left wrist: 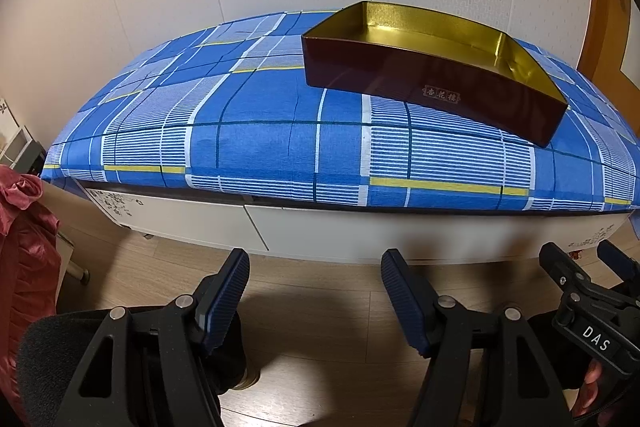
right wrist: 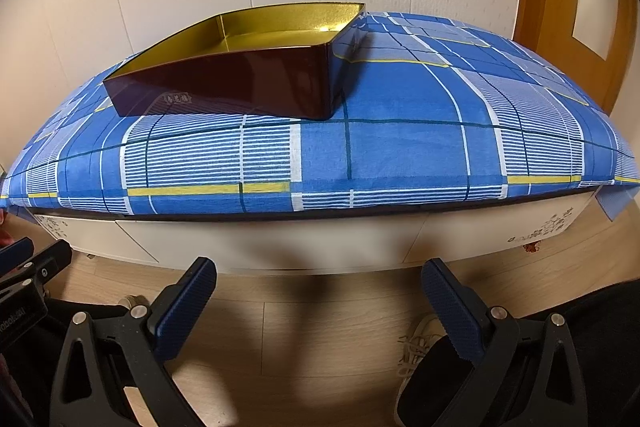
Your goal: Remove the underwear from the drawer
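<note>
No underwear shows in either view. A low white cabinet holds shut drawer fronts (left wrist: pixel 320 233) (right wrist: pixel 280 243), under a blue plaid cloth (left wrist: pixel 256 131) (right wrist: pixel 400 147). My left gripper (left wrist: pixel 314 267) is open and empty, hovering over the wood floor just short of the drawer fronts. My right gripper (right wrist: pixel 318 271) is open too, level with the same drawer fronts and holding nothing. In the left wrist view the right gripper (left wrist: pixel 586 261) sits at the far right. The left gripper (right wrist: pixel 32 259) shows at the left edge of the right wrist view.
A dark red tin box with a gold inside (left wrist: pixel 432 67) (right wrist: pixel 240 83) rests on the cloth. Red fabric (left wrist: pixel 24 247) hangs at the left. A white shoe (right wrist: pixel 416 351) lies on the floor (right wrist: pixel 320 327). A wooden door (right wrist: pixel 580 7) stands at the right of the wall.
</note>
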The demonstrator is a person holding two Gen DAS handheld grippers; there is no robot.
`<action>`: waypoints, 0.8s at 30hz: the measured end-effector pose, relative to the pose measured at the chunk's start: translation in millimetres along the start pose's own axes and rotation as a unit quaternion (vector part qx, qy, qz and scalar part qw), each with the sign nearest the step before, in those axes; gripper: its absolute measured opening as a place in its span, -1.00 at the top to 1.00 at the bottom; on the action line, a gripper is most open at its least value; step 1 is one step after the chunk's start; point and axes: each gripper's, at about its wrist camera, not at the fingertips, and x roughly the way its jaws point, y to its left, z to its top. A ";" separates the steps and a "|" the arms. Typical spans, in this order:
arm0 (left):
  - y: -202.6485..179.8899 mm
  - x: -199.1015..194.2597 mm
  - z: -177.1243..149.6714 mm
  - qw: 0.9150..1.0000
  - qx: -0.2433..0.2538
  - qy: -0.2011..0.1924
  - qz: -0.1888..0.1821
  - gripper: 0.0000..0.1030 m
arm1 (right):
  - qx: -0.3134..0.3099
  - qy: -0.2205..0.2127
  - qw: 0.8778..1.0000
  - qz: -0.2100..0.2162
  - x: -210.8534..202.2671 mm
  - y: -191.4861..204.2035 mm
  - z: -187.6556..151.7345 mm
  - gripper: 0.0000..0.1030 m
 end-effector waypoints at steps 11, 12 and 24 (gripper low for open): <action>0.1 2.7 0.7 1.000 0.001 0.009 0.000 -0.34 | -0.004 0.004 1.000 0.002 1.4 3.1 0.1 -1.00; 0.0 2.9 0.7 1.000 0.002 0.012 0.000 -0.34 | -0.003 0.004 1.000 0.003 1.3 3.3 0.1 -1.00; 6.1 14.4 -2.9 0.995 -0.027 0.059 -0.076 -0.34 | -0.016 0.026 0.999 0.017 10.7 7.1 -4.0 -1.00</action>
